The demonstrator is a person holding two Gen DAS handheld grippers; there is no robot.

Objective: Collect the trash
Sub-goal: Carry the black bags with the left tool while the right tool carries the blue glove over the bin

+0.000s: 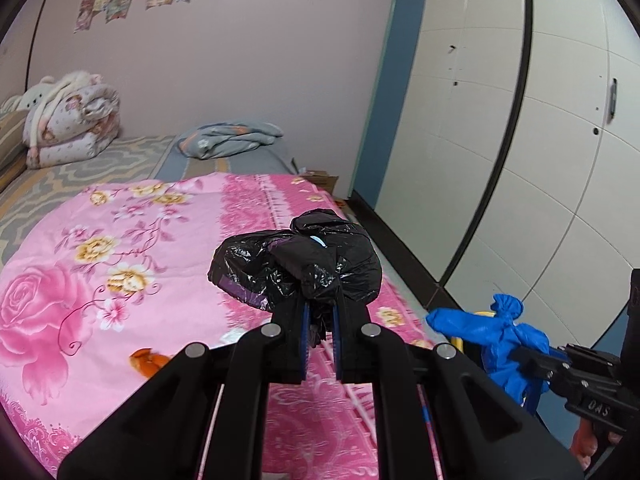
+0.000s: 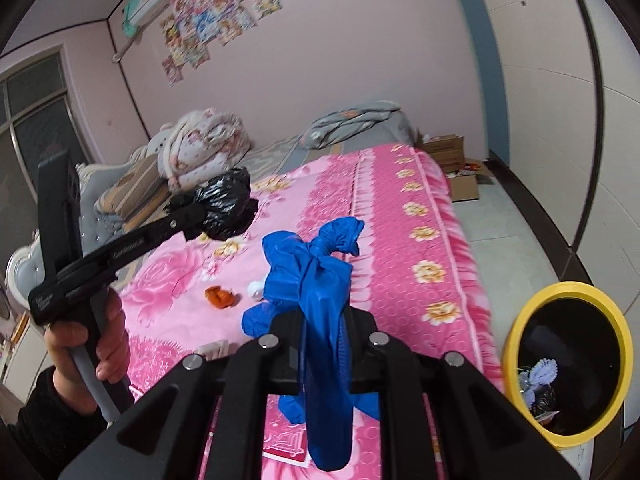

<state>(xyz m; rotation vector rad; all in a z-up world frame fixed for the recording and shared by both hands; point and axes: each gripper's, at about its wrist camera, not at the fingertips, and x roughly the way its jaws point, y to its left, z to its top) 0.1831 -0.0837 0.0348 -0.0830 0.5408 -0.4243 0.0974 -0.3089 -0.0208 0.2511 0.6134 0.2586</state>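
My left gripper (image 1: 320,316) is shut on a knotted black plastic bag (image 1: 296,260) and holds it above the pink flowered bed cover (image 1: 120,260). The bag also shows in the right wrist view (image 2: 226,210). My right gripper (image 2: 320,320) is shut on a knotted blue plastic bag (image 2: 312,272), held above the bed's right edge; it also shows in the left wrist view (image 1: 492,336). A yellow bin (image 2: 520,320) with a black liner stands on the floor to the right of the bed, with some trash inside. An orange scrap (image 2: 219,297) and a small white scrap (image 2: 254,289) lie on the bed cover.
Folded quilts (image 1: 68,124) and a grey blanket (image 1: 228,140) lie at the far end of the bed. Cardboard boxes (image 2: 448,156) sit on the floor beyond the bed. A white tiled wall (image 1: 540,120) runs along the right side.
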